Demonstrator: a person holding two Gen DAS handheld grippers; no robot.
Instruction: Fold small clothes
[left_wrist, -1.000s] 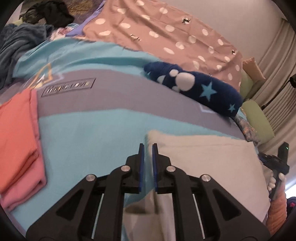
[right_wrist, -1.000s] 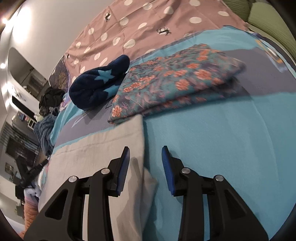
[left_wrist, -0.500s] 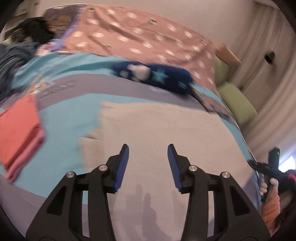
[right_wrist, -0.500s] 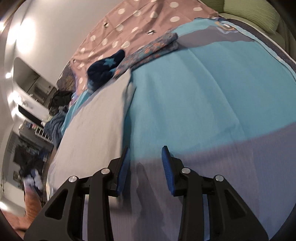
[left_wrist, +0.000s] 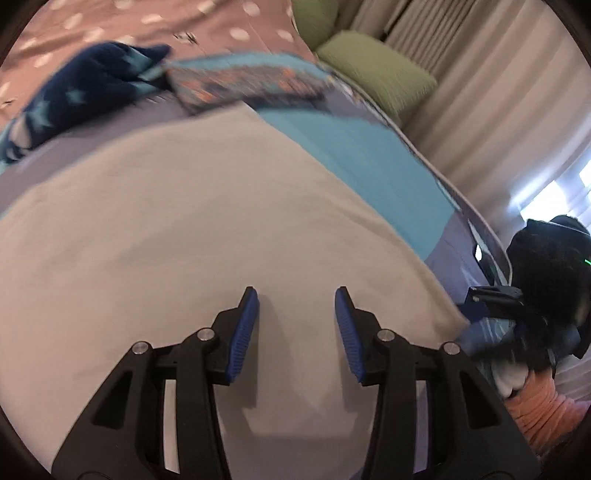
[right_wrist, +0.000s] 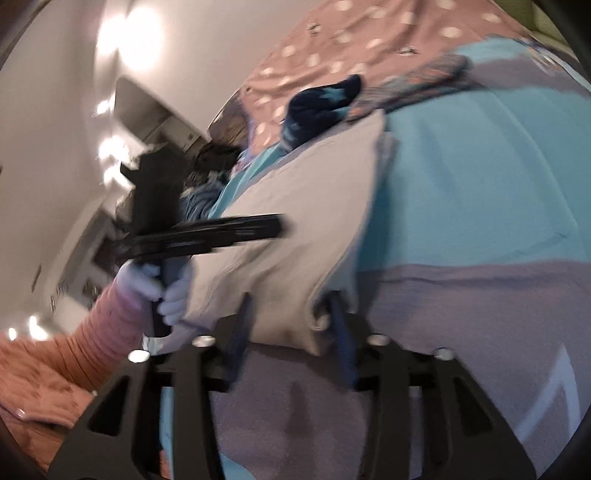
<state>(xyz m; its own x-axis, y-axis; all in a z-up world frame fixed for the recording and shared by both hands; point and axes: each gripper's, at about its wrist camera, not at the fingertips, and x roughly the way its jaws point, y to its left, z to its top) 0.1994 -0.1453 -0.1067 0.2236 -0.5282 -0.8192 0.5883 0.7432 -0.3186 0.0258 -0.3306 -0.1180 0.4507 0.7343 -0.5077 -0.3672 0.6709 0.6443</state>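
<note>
A beige garment lies spread flat on the blue and grey bedspread. My left gripper is open and empty, hovering over the garment's near part. In the right wrist view the garment is a long folded strip. My right gripper is open, its jaws on either side of the garment's near corner, which bunches between them. The left gripper also shows there, blurred, over the garment's left edge.
A navy star-patterned item and a folded floral garment lie at the far side. Green cushions and curtains stand on the right. A pink dotted sheet covers the far bed. The bed's edge runs near right.
The left gripper opened, let go of the garment and swung right across it. The right gripper pulled back to the garment's near corner. Both views are blurred by motion.
</note>
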